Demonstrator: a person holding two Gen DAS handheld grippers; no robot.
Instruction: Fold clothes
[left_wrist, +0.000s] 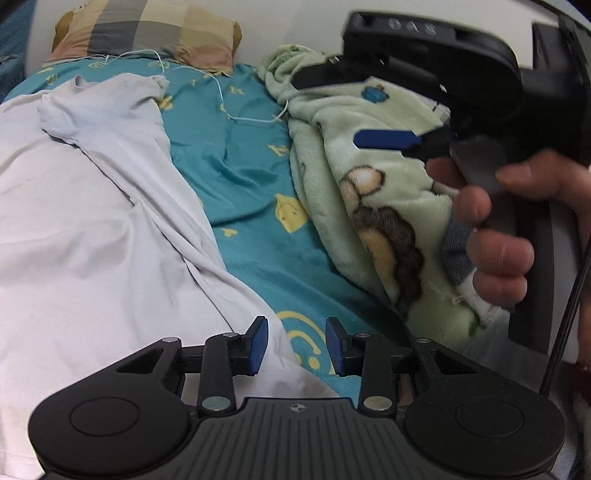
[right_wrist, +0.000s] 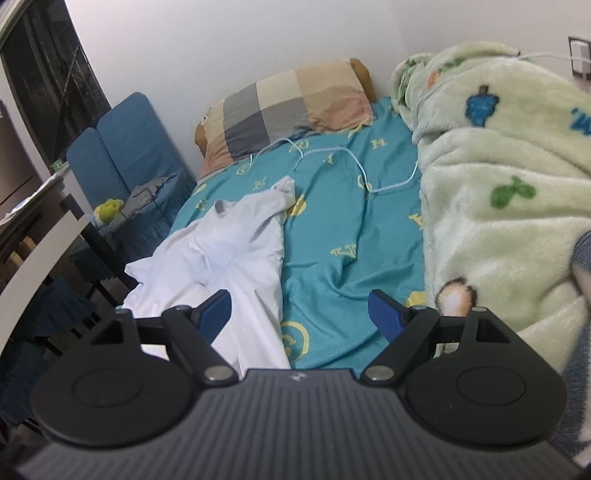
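A crumpled white shirt (left_wrist: 96, 206) lies on the left half of the bed's teal sheet (left_wrist: 251, 206). It also shows in the right wrist view (right_wrist: 229, 251). My left gripper (left_wrist: 296, 345) is open and empty, low over the shirt's right edge near the front of the bed. My right gripper (right_wrist: 300, 315) is open wide and empty, above the sheet just right of the shirt. In the left wrist view the right gripper (left_wrist: 436, 122) hangs at the upper right, held in a hand (left_wrist: 495, 240) over the green blanket.
A green fleece blanket (right_wrist: 498, 192) is bunched along the right side of the bed. A checked pillow (right_wrist: 288, 107) and a thin white cable (right_wrist: 347, 166) lie at the head. A blue chair (right_wrist: 129, 147) and dark furniture stand left of the bed.
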